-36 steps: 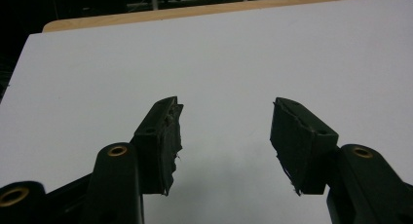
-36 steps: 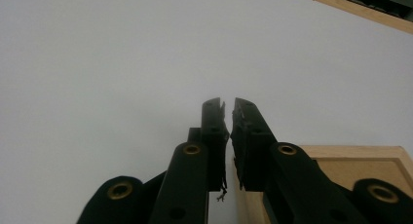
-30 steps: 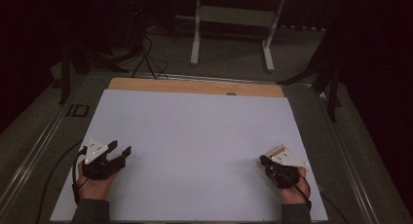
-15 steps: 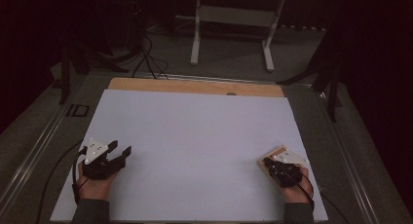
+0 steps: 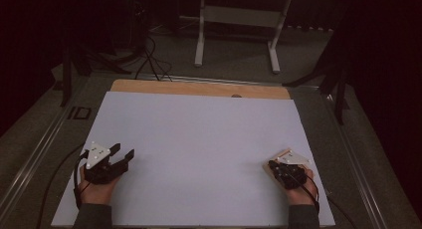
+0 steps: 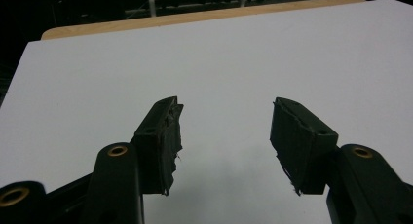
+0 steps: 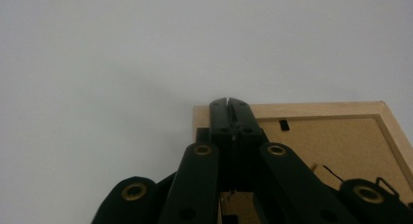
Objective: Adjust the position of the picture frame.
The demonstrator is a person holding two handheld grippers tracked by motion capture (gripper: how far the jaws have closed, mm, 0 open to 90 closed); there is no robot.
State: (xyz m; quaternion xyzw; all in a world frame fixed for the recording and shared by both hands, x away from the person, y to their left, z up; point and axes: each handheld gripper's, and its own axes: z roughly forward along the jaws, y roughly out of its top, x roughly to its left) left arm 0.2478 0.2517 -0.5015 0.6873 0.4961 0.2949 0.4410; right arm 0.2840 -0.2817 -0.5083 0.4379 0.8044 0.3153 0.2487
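A small wooden frame (image 5: 280, 155) lies back-up near the right front of the white board (image 5: 209, 139). In the right gripper view its pale rim and brown backing (image 7: 331, 136) show. My right gripper (image 5: 271, 165) rests over the frame's corner. Its jaws have just closed a little further, and the tips (image 7: 228, 101) now meet with nothing visible between them. My left gripper (image 5: 123, 152) sits at the left front of the board, jaws wide apart. In the left gripper view there is only bare board between its fingers (image 6: 225, 104).
A strip of wooden tabletop (image 5: 199, 88) shows beyond the board's far edge. Past it, a white table stand (image 5: 201, 35) and cables (image 5: 149, 59) are on the dark floor. Metal rails (image 5: 35, 154) run along both sides of the table.
The right hand has shifted very slightly toward the near edge over the frame. The left hand and its gripper have stayed put.
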